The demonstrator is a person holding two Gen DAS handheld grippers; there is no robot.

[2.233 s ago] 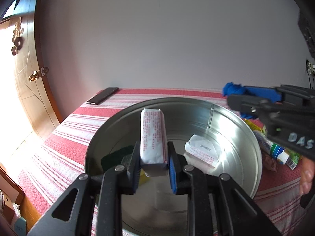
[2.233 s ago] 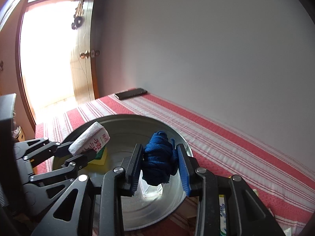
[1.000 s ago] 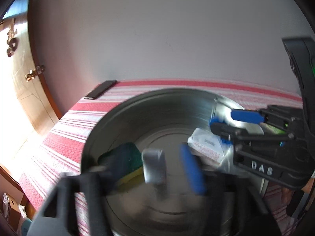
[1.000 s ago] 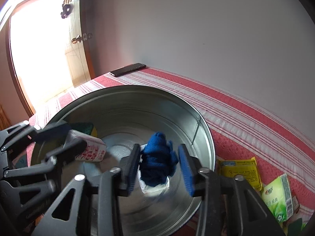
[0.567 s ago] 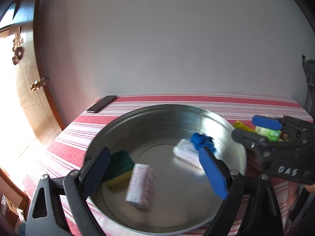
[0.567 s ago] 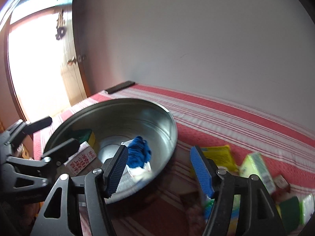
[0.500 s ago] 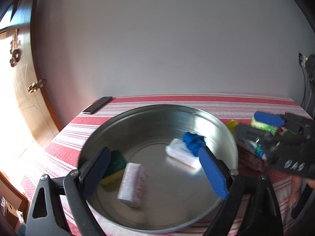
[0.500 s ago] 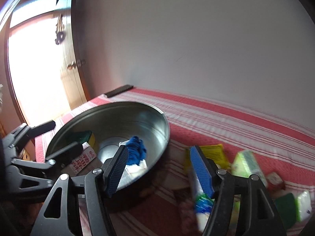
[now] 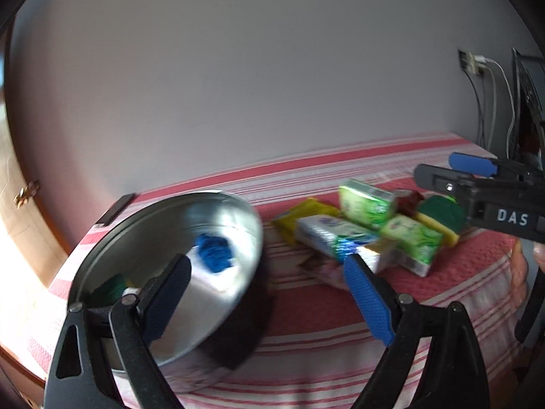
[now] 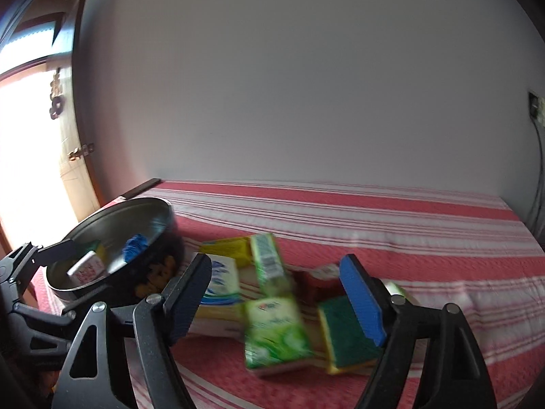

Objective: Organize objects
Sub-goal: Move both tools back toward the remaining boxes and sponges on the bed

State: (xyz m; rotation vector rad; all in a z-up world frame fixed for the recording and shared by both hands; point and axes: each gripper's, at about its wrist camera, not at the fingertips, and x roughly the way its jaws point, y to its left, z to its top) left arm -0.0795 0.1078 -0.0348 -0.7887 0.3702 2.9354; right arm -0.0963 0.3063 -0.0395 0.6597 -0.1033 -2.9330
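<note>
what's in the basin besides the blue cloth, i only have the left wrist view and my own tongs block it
observer: The right wrist view shows a white packet with red print lying in the metal basin, near the blue cloth.
operator: are the right tongs open
observer: Yes, the right tongs are wide open and hold nothing.
operator: whats in front of them
observer: A green-topped sponge lies on the table just inside their right-hand pad, beside a green packet.
</note>
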